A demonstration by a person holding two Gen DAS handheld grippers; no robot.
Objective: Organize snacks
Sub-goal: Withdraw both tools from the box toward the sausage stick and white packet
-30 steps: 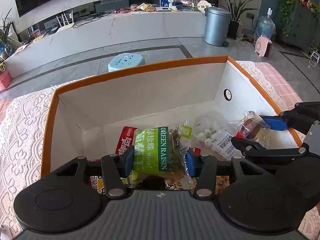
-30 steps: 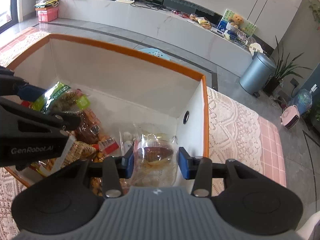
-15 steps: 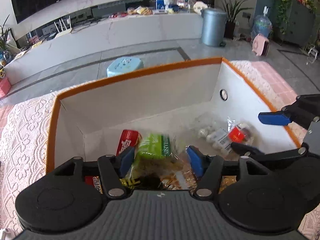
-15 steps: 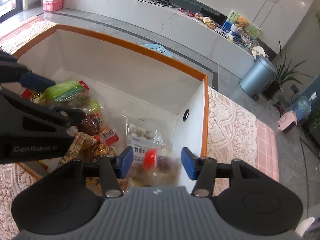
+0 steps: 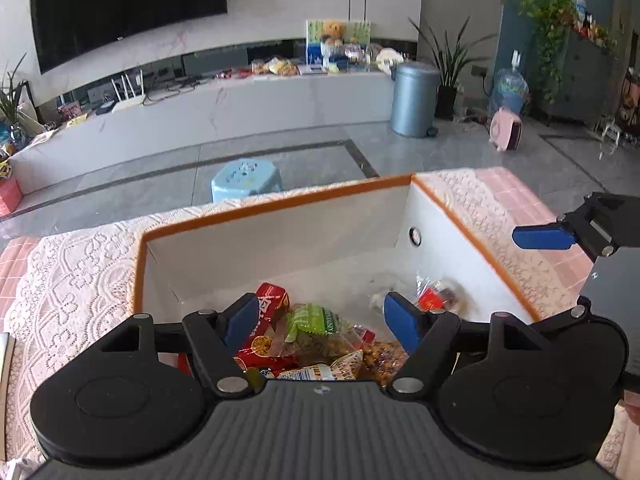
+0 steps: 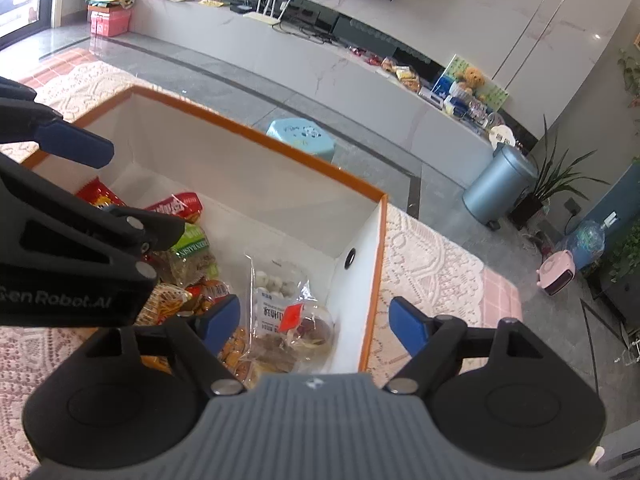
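A white box with an orange rim [image 5: 280,205] [image 6: 280,145] holds several snack packs. My left gripper [image 5: 320,317] hangs above its near left part, jaws opening, nothing pressed between the pads. Under it lies a green raisin pack [image 5: 314,319] [image 6: 193,249] beside a red pack [image 5: 273,300]. My right gripper [image 6: 313,322] hovers over the near right corner, jaws opening too and free of any pack. Below it rests a clear pack with a red label [image 6: 298,322] [image 5: 436,297], next to a bag of white balls [image 6: 273,283].
The box stands on a lace cloth [image 5: 80,280] over a pink checked table. On the floor beyond are a light blue stool [image 5: 244,178], a grey bin [image 5: 414,98] and a pink heater [image 5: 507,134]. A long white bench [image 5: 200,120] runs along the far wall.
Both grippers have let go of their packs and opened wide. The raisin pack and the clear pack dropped into the box. Both grippers rose and drew back from it.
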